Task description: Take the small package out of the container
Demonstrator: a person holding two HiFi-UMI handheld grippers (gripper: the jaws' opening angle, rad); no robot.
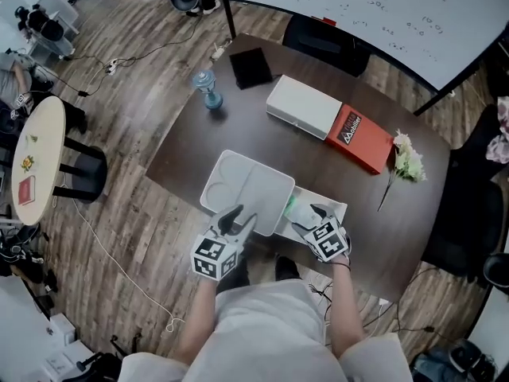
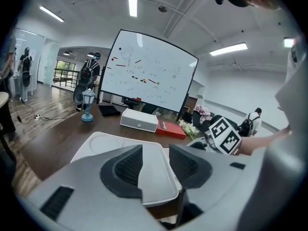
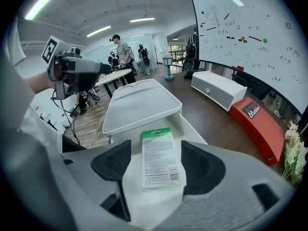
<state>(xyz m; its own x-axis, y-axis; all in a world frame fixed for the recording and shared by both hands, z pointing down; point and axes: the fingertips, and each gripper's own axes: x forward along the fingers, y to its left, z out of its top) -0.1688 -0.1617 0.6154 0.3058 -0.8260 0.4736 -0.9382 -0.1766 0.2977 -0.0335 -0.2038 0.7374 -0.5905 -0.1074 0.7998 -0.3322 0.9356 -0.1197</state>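
A white container point(image 1: 328, 206) stands at the near edge of the dark table. Its flat white lid point(image 1: 246, 188) lies shifted to the left, overlapping the container's left side. A small package point(image 3: 161, 160), white with a green top strip, lies flat inside the container point(image 3: 192, 129). My right gripper point(image 3: 156, 165) is open, its jaws standing either side of the package without touching it. My left gripper point(image 2: 155, 166) is open just over the lid's point(image 2: 154, 177) near edge. In the head view the left gripper point(image 1: 237, 221) and right gripper point(image 1: 308, 216) sit side by side.
Further back on the table are a white box point(image 1: 304, 106), a red box point(image 1: 359, 138), a black pad point(image 1: 250, 68), a blue lantern point(image 1: 207, 88) and white flowers point(image 1: 407, 159). A whiteboard point(image 1: 382, 6) stands behind. A round table point(image 1: 36, 157) stands at the left.
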